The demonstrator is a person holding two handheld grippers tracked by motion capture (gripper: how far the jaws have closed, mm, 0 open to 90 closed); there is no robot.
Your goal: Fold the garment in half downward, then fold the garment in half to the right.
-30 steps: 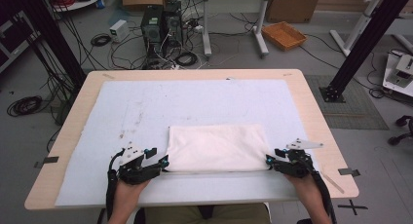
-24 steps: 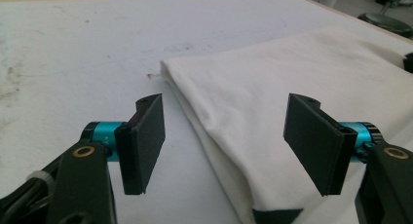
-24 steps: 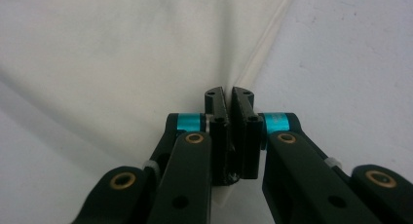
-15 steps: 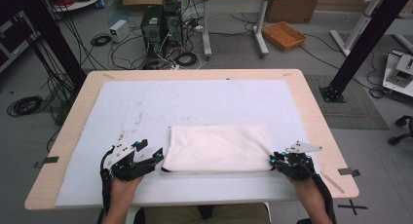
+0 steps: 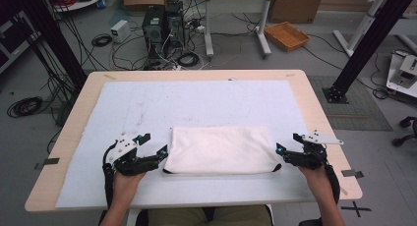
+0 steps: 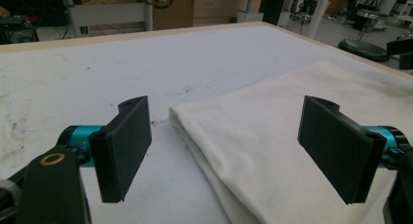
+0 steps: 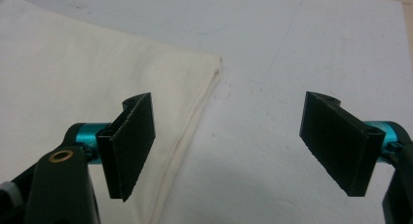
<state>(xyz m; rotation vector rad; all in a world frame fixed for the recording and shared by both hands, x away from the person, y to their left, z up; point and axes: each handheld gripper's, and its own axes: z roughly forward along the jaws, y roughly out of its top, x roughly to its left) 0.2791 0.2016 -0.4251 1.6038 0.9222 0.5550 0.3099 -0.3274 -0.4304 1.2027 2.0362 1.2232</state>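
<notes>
Cloth: a folded white cloth [image 5: 222,150] lies flat on the white mat [image 5: 196,103], near the person's edge of the wooden table [image 5: 314,103], between the two grippers.
Left gripper: the left gripper [image 5: 153,155] sits at the cloth's left end; its jaws have just been opening and stand wide apart, the cloth's corner lying loose between them, not pinched.
Right gripper: the right gripper [image 5: 284,154] is just off the right end; its jaws have likewise just been opening, and they straddle the cloth's edge without pressing it.
Risk: a low pad could snag the layered edge as a hand pulls away, dragging the fold open.
Risk, regrasp: closing on the top layer alone would peel the layers apart.
</notes>
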